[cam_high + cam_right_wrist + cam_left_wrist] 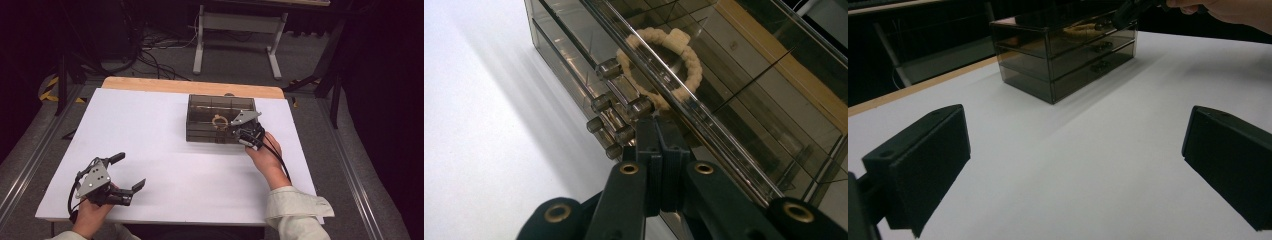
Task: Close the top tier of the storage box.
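1. The smoky see-through drawer box [220, 119] stands on the white table [165, 165], toward the far right, with its drawer fronts facing the person so the small knobs [610, 68] can be reached from the near side.
2. The right gripper [248, 134] sits at the box's near right corner. Its jaws are clenched flat against each other, with nothing visibly between them, and the tips rest at the front edge of the top drawer, right beside a knob. My guess is that shut jaws make one stiff point for nudging a drawer front, rather than a pinch on the knob.
3. A pale beaded bracelet [663, 60] lies inside the top drawer, just behind the knobs. From above it shows as a ring through the clear lid [218, 120]. It is probably what the drawer work is for.
4. The left gripper [131, 177] rests on the near left of the table, well apart from the box. Its jaws are released wide over bare table, so it seems to be parked out of the way.
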The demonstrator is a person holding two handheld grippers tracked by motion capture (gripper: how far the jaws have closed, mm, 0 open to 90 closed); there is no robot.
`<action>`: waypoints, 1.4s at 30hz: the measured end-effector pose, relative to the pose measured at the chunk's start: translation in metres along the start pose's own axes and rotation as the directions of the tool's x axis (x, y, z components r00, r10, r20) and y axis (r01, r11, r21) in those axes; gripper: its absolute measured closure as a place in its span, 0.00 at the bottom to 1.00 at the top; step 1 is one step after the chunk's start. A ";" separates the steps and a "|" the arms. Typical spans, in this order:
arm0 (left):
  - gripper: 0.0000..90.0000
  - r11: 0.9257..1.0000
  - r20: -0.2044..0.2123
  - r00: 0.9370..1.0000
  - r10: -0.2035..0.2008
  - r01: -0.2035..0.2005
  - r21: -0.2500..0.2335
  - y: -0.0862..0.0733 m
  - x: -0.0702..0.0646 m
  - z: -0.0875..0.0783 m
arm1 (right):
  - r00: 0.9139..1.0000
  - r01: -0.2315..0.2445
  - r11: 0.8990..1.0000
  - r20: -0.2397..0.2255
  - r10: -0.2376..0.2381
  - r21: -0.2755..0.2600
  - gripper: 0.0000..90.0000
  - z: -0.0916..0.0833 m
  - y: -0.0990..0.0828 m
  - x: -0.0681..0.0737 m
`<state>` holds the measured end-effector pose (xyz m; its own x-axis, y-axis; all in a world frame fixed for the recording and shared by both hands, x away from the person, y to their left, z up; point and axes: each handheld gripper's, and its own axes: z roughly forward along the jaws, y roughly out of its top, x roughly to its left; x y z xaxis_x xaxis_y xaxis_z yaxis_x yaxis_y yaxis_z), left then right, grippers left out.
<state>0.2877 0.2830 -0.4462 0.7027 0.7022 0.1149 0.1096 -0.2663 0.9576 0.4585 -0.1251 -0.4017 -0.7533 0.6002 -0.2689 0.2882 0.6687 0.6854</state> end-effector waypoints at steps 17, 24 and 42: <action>0.00 1.000 -0.001 1.000 -0.001 0.001 0.004 0.000 0.001 0.001 | 0.994 -0.051 0.995 -0.103 0.041 -0.091 0.81 -0.034 -0.002 0.006; 0.00 1.000 -0.003 1.000 0.000 0.000 0.005 0.000 0.000 0.001 | 0.989 -0.062 0.987 -0.143 0.041 -0.145 0.76 -0.046 -0.004 0.008; 0.00 1.000 -0.005 1.000 0.002 -0.002 0.003 0.000 0.000 0.000 | 0.976 -0.157 0.938 -0.191 0.101 -0.310 0.25 -0.082 -0.039 0.015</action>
<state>0.2883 0.2829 -0.4462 0.6997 0.7047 0.1178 0.1108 -0.2699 0.9565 0.3871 -0.1780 -0.3765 -0.8193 0.5698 -0.0642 0.2058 0.3968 0.8945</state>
